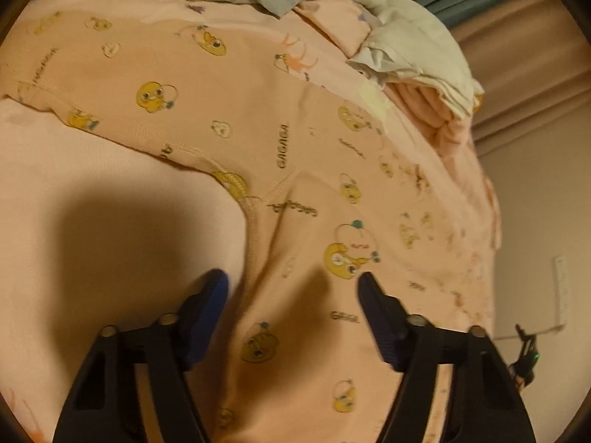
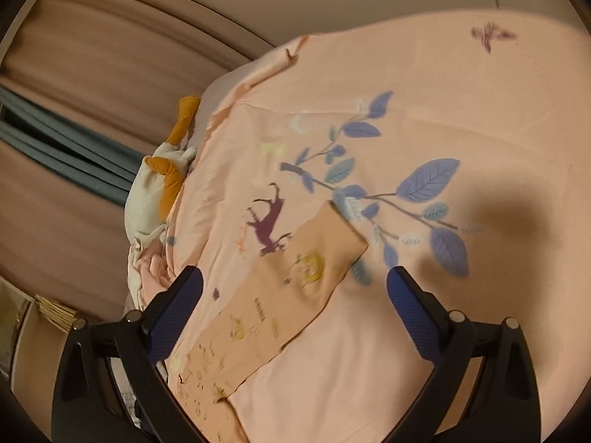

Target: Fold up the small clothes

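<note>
Pink bedcover (image 2: 424,85) underneath, duck-print garment (image 1: 229,110) spread flat across it, sleeve (image 2: 295,288) reaching toward twelve o'clock. Left gripper (image 1: 291,288) part open astride the side seam, right gripper (image 2: 295,288) wide over the sleeve, both empty. Probably about to pinch; calls for gripping fabric alone, then folding inward.
</note>
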`<state>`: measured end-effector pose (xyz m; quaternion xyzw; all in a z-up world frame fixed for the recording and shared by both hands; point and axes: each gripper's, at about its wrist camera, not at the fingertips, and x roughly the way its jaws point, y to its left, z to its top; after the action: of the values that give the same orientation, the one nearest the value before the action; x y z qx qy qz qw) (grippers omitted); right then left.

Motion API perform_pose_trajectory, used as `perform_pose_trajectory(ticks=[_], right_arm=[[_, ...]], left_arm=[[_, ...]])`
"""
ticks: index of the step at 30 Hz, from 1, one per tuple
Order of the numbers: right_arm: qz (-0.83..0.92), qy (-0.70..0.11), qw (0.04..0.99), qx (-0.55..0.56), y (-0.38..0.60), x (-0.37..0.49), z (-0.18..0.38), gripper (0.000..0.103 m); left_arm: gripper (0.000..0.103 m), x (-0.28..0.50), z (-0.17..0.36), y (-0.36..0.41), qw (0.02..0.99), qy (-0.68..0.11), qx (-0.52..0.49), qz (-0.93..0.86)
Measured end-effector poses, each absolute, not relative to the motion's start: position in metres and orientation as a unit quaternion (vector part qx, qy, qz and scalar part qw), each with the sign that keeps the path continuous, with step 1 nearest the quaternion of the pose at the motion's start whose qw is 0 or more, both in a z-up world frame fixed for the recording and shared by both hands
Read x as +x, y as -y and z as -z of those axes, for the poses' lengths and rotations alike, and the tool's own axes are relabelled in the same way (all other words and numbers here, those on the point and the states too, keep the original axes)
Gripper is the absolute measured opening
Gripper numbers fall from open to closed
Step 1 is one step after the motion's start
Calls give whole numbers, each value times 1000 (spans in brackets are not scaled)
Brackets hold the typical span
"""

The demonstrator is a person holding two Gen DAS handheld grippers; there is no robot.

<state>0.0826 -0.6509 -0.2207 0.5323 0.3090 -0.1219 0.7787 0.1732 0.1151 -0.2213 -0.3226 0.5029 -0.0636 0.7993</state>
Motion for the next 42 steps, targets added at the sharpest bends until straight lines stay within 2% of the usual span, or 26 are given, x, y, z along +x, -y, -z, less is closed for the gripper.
perform_pose_trajectory(ticks=[2, 3, 4, 5, 6, 7, 8, 9, 10, 14, 21, 34, 36, 39, 42], right_arm=[[105, -307, 772, 547, 657, 94, 241, 91], [101, -311, 763, 557, 658, 101, 254, 85], [99, -314, 756, 566, 660, 107, 264, 81], [102, -318, 752, 569, 660, 112, 272, 73], [111, -317, 758, 559, 660, 116, 276, 59], [122, -310, 773, 540, 659, 119, 275, 51], [131, -312, 781, 524, 658, 123, 275, 34], [142, -321, 784, 512, 659, 128, 279, 9], [152, -328, 782, 507, 661, 130, 285, 2], [116, -295, 770, 553, 676, 126, 300, 1], [122, -300, 784, 530, 674, 125, 298, 1], [135, -308, 791, 511, 673, 129, 294, 1], [153, -315, 788, 506, 667, 131, 281, 6], [156, -331, 825, 430, 635, 144, 238, 7], [83, -291, 867, 396, 577, 164, 177, 7]], left_arm=[[39, 177, 224, -117, 803, -501, -321, 40], [33, 177, 226, -119, 804, -501, -318, 24], [22, 179, 228, -121, 806, -503, -312, 7], [19, 182, 230, -120, 808, -501, -310, 0], [19, 183, 231, -120, 809, -497, -314, 0], [18, 182, 232, -121, 810, -494, -317, 0], [18, 182, 232, -122, 811, -491, -320, -2], [18, 181, 233, -122, 812, -487, -323, -5], [18, 182, 233, -121, 814, -483, -322, -8], [18, 186, 232, -112, 829, -474, -298, -18], [16, 192, 226, -99, 847, -482, -223, -13], [16, 188, 226, -81, 868, -464, -168, -49], [16, 188, 227, -84, 868, -459, -184, -52], [16, 188, 229, -91, 865, -454, -209, -46], [16, 187, 230, -95, 865, -449, -222, -36]])
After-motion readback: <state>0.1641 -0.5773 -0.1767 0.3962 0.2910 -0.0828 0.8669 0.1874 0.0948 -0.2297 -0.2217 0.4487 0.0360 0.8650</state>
